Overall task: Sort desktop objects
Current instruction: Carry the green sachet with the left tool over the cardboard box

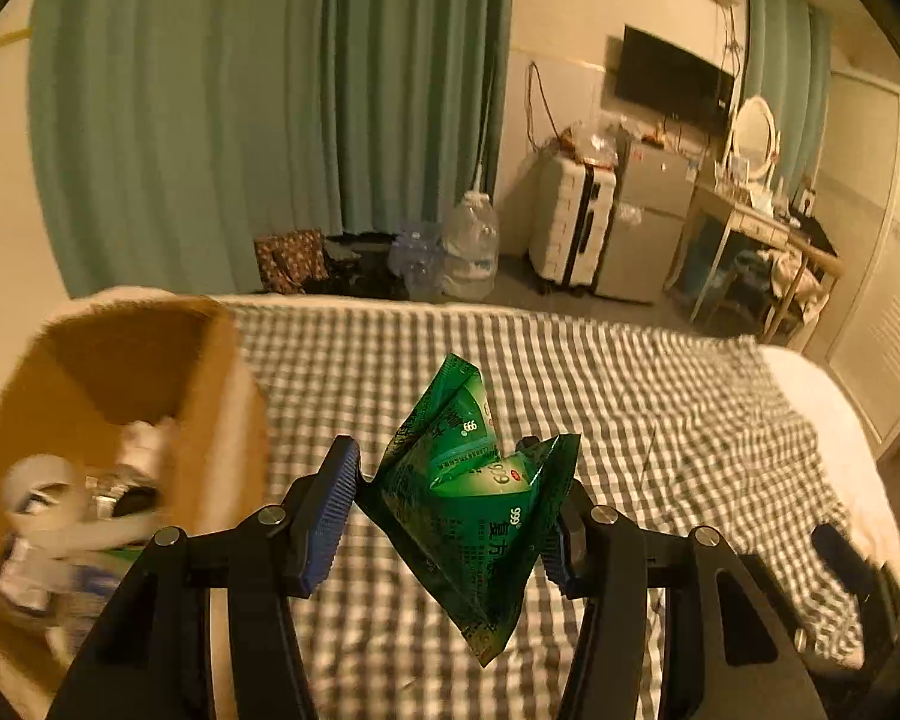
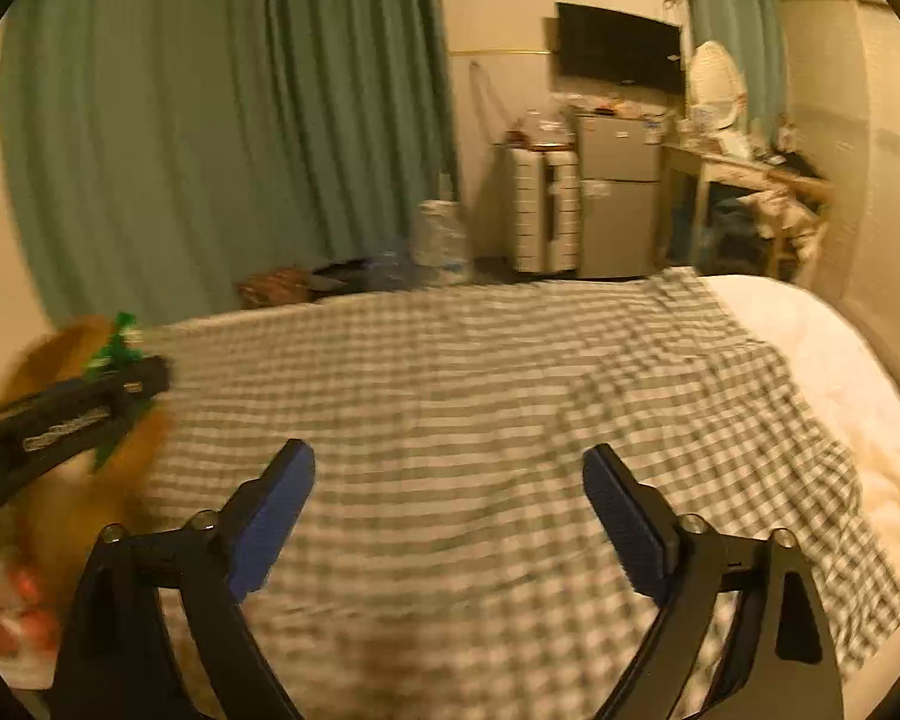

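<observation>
left gripper [image 1: 450, 516] pinching the crumpled green packet [image 1: 480, 498] | cardboard box [image 1: 150, 396] sitting just left, near side, so it's the closer hand | right gripper [image 2: 450, 516] hanging wide, holding nothing

The crumpled packet [image 1: 474, 498] is glossy green with white and pale lettering and a small red mark. The fingers [image 1: 330, 516] carry blue ribbed pads on black frames. A grey-and-white checked cloth [image 1: 570, 396] covers the white bed [image 2: 810, 348]. The cardboard box [image 1: 210, 396] is brown; the curtains [image 1: 270, 108] are plain teal green.
</observation>
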`<control>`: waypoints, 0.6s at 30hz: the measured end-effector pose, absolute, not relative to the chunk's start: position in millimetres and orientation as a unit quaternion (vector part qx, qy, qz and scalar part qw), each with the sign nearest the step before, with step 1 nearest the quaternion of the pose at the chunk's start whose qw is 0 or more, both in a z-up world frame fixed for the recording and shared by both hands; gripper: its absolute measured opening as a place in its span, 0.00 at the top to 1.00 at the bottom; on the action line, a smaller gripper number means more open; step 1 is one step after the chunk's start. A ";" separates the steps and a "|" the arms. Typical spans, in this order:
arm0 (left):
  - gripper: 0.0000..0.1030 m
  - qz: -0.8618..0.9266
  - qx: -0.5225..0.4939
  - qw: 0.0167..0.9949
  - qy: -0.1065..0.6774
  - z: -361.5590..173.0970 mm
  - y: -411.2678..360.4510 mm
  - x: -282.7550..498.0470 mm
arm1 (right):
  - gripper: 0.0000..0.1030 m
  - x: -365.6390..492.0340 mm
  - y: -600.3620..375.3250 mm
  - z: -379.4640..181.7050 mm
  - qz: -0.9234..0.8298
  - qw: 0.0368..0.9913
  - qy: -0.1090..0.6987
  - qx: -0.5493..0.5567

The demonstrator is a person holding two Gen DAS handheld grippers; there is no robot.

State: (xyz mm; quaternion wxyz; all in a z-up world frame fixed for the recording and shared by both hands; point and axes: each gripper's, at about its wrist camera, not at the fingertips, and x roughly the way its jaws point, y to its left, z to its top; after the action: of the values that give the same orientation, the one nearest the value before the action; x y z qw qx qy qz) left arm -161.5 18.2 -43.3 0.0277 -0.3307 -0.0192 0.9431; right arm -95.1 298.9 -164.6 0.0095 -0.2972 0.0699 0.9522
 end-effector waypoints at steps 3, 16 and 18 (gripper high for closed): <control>0.46 0.952 -0.307 0.014 -0.018 -12.6 -5.4 -144.6 | 0.07 -69.4 272.8 -132.4 0.953 -0.030 0.106 -0.281; 0.45 0.947 -0.318 -0.049 -0.011 9.1 -148.7 -113.0 | 0.00 -51.2 158.1 -80.4 0.956 -0.073 0.109 -0.261; 0.44 0.942 -0.333 -0.047 -0.015 -5.3 -158.7 -114.4 | 0.00 -59.4 141.4 -90.0 0.954 -0.074 0.096 -0.274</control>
State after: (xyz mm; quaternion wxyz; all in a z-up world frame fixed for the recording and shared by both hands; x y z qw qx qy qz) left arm -114.4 -158.7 -5.3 -0.0469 -0.3326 -0.0148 0.9418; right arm -59.4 141.4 -90.0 -0.0743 -0.2740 0.0963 0.9540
